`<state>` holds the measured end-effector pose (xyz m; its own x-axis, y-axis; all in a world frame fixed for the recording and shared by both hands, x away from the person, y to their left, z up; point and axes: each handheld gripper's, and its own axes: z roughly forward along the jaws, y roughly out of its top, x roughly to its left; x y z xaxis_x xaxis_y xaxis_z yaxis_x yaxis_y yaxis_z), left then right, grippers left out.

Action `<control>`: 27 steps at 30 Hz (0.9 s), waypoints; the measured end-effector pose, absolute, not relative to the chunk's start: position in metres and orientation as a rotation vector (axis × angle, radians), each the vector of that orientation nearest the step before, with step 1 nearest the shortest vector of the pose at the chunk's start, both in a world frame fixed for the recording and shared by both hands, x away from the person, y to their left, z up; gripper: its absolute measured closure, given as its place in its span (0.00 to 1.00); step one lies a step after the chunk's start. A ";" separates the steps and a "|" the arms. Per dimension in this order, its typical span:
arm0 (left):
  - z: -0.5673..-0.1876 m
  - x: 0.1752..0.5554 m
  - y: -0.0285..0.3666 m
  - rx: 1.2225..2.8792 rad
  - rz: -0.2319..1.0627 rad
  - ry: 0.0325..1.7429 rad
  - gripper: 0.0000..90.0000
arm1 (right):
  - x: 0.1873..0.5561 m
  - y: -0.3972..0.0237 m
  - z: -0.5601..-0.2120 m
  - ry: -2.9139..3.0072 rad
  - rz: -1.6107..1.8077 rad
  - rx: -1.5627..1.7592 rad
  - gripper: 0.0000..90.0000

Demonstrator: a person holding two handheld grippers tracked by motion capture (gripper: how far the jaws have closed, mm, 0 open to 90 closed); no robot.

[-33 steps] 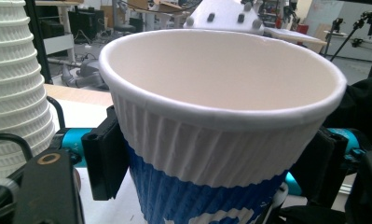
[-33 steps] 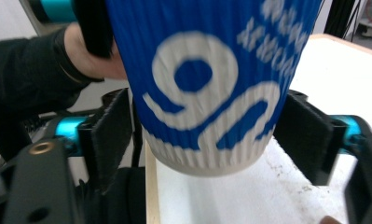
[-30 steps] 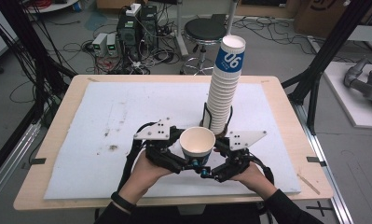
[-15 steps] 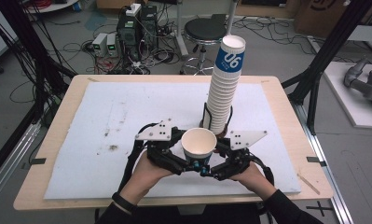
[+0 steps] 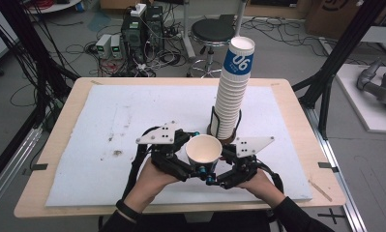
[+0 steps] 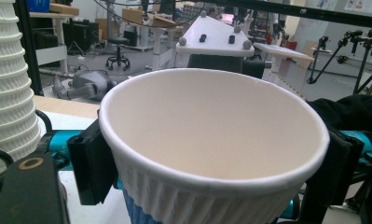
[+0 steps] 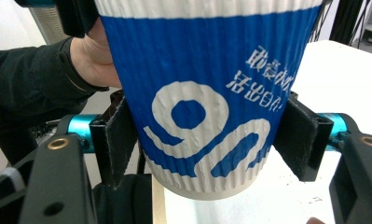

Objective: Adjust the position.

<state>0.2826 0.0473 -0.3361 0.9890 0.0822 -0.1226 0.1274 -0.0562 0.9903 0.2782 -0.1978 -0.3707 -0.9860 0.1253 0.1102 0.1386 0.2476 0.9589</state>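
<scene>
I've got one paper cup (image 5: 203, 151) upright between the two grippers, above the white mat (image 5: 108, 121) near the front edge of the bench (image 5: 297, 104), just in front of the cup stack (image 5: 231, 92).

Right gripper (image 7: 211, 140): fingers (image 7: 118, 140) clenched on the cup's blue ribbed wall, low on the body, one pad on each side. Cup bottom clear of the mat in the right gripper view. White "06" print faces that camera, upside down from where it looks.

Left gripper (image 5: 188, 166): its jaws have just been opening. In the left gripper view the cup rim (image 6: 211, 135) sits right in front of the camera, with the right gripper's black pads (image 6: 93, 161) pressed on either side of the cup. I can't tell whether the left fingers touch the cup; they're hidden under it in the high view.

Stack: tall column of white ribbed cups in a black wire holder (image 5: 215, 121), top cup (image 5: 240, 55) blue-banded with "06". Stack leans slightly right in the high view. Held cup is near it, not touching.

Both hands (image 5: 149, 181) come in from the bottom edge, dark sleeves.
</scene>
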 end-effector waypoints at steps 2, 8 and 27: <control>-0.336 0.283 0.048 1.630 -0.035 0.162 0.22 | 0.278 -0.198 -0.371 -2.471 -1.903 -0.265 0.32; -0.336 0.283 0.049 1.640 -0.017 0.156 0.24 | 0.278 -0.198 -0.371 -2.477 -1.902 -0.266 0.32; -0.343 0.288 0.076 1.669 0.081 0.208 0.24 | 0.292 -0.243 -0.364 -2.574 -1.941 -0.397 0.23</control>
<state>0.2879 0.0758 -0.3433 0.9804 0.1841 -0.0699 0.0887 -0.0963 0.9914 0.2920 -0.2434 -0.3636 -0.9645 0.2569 0.0617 0.1299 0.2579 0.9574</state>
